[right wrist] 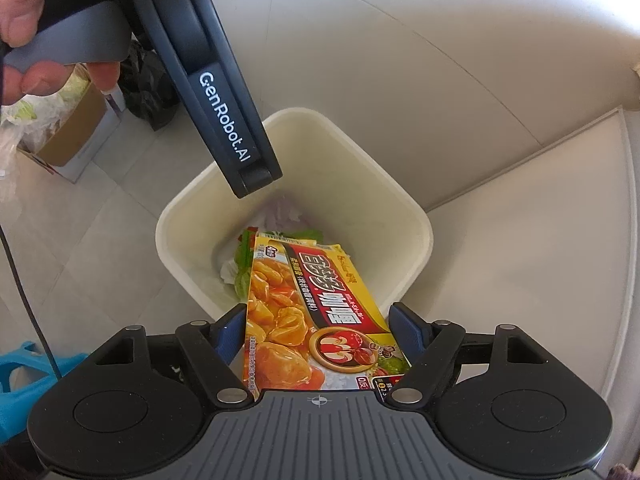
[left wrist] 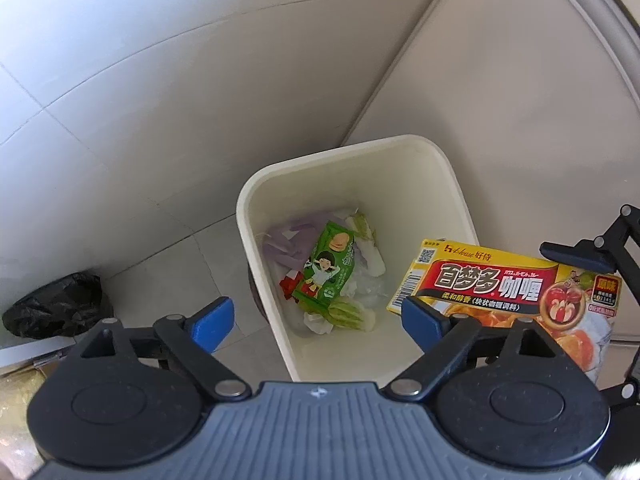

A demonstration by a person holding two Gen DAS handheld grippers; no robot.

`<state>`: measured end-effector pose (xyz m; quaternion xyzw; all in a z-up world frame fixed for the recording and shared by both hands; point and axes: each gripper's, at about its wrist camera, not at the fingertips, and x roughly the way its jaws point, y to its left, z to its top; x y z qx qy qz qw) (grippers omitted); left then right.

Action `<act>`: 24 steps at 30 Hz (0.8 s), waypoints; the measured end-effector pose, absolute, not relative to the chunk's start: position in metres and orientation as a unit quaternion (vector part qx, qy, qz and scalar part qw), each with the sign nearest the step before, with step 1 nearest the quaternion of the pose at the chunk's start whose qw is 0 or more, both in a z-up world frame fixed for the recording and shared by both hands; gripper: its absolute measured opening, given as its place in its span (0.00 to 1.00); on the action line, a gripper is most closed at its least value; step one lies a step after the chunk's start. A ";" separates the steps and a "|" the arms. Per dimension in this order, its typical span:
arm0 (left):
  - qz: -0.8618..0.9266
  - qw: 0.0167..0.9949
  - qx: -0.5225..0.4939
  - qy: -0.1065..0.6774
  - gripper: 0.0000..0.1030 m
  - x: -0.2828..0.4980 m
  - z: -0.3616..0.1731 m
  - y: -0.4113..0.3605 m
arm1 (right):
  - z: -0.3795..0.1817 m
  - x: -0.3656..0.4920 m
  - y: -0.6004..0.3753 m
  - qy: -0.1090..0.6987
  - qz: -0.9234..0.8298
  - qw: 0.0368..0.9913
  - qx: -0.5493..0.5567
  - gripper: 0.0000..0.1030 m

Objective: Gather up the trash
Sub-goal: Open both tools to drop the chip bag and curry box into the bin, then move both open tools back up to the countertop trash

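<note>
1. While the right gripper (right wrist: 316,328) pinches a yellow curry box (right wrist: 316,312) between its blue pads (right wrist: 230,330), the box juts forward from the jaws over the near rim of the cream bin (right wrist: 420,236).
2. The box's far end hangs above the bin's opening; its near end lies deep between the jaws, close to the gripper body.
3. In the left wrist view the box (left wrist: 492,280) sits at the right, just beside the bin (left wrist: 444,184), with one dark finger of the right gripper (left wrist: 576,258) against its far edge.
4. The left gripper (left wrist: 316,320) is spread wide and holds nothing; its blue pads (left wrist: 212,320) stand well apart on either side of the bin's near wall.
5. It hangs above the bin, which lies straight ahead between its fingers.
6. Inside the bin lie a green snack wrapper (left wrist: 328,268), pale purple scraps (left wrist: 284,240), cabbage leaves (left wrist: 348,314) and white paper or plastic.
7. In the right wrist view the left gripper's body (right wrist: 216,96), marked GenRobot.AI, slants down from the upper left, held by a hand (right wrist: 24,36), its tip over the bin's far left rim.
8. A black bag (left wrist: 56,306) lies on the tiled floor (left wrist: 120,140) to the left, and a cardboard box (right wrist: 76,128) stands near it.
</note>
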<state>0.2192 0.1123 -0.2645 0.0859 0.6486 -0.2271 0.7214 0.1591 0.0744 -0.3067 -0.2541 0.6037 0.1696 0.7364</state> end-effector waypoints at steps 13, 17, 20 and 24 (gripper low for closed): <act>-0.217 0.732 0.072 0.642 0.89 0.227 -0.266 0.114 | -0.286 0.161 0.059 0.595 0.167 0.749 -0.238 0.86; -0.214 0.736 0.073 0.638 0.89 0.227 -0.265 0.117 | -0.272 0.161 0.056 0.586 0.170 0.759 -0.229 0.86; -0.209 0.741 0.071 0.635 0.89 0.224 -0.260 0.119 | -0.261 0.159 0.057 0.579 0.175 0.768 -0.211 0.86; -0.203 0.751 0.057 0.626 0.89 0.222 -0.251 0.123 | -0.240 0.151 0.056 0.566 0.188 0.778 -0.197 0.86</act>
